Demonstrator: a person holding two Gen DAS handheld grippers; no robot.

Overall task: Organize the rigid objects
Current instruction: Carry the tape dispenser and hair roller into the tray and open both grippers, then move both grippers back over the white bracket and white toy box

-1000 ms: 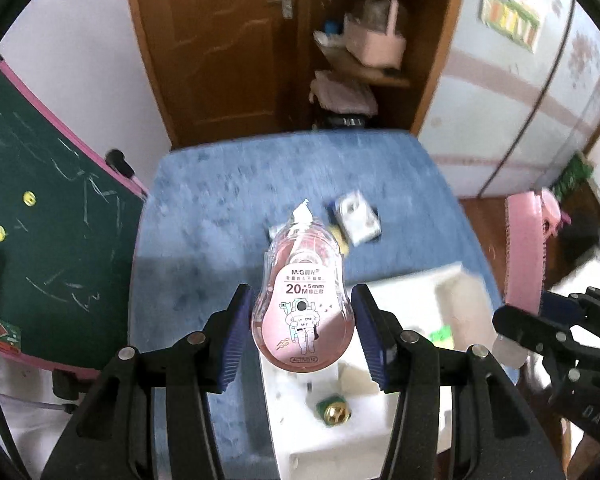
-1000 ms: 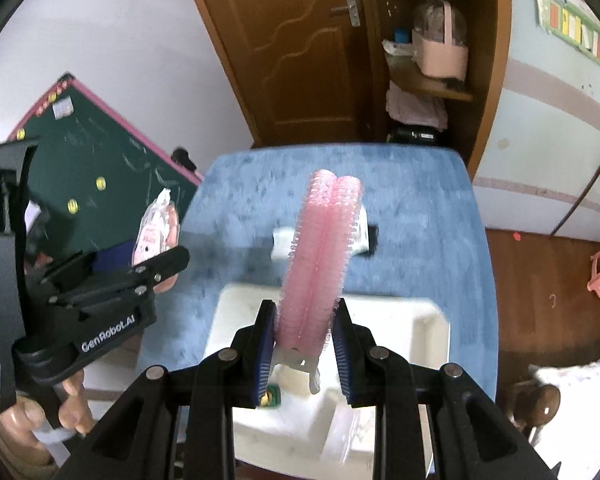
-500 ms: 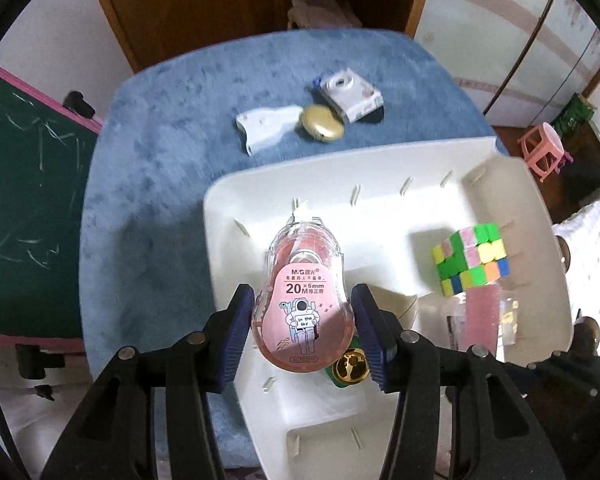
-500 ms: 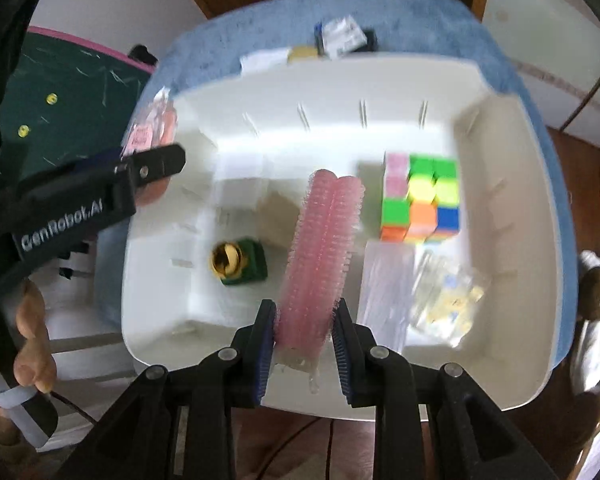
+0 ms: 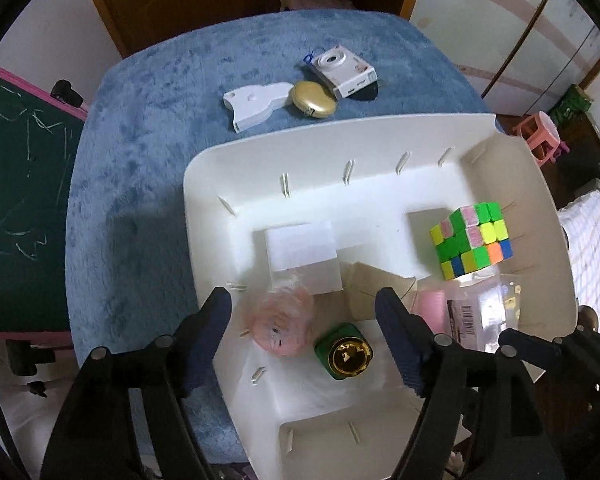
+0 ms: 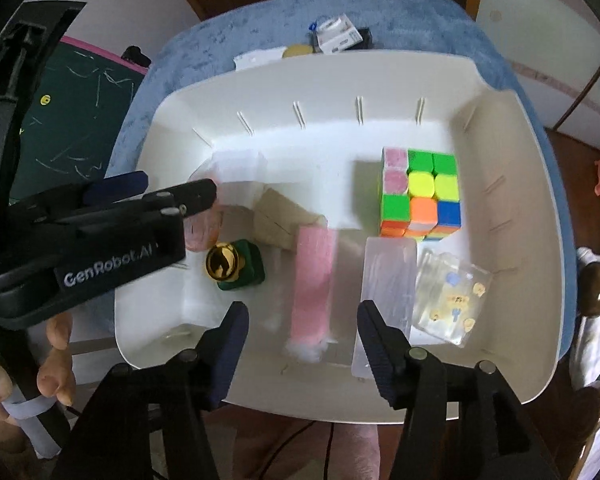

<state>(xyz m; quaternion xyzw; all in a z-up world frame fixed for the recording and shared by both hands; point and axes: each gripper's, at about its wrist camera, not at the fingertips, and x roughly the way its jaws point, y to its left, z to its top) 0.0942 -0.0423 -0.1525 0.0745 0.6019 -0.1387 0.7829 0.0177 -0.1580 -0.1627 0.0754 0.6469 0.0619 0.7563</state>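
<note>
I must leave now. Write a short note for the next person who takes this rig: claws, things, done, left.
Left claw: open, jaws have just been opening; pink correction tape released, blurred, between them in the white bin.
Right claw: open, jaws just opening; pink hair roller blurred between them, in the bin.
Already in bin: cube, green bottle.
Left on the blue mat: toy camera, gold compact, white piece.

The pink correction tape (image 5: pixel 286 326) and pink hair roller (image 6: pixel 314 280) are motion-blurred, details unreadable
</note>
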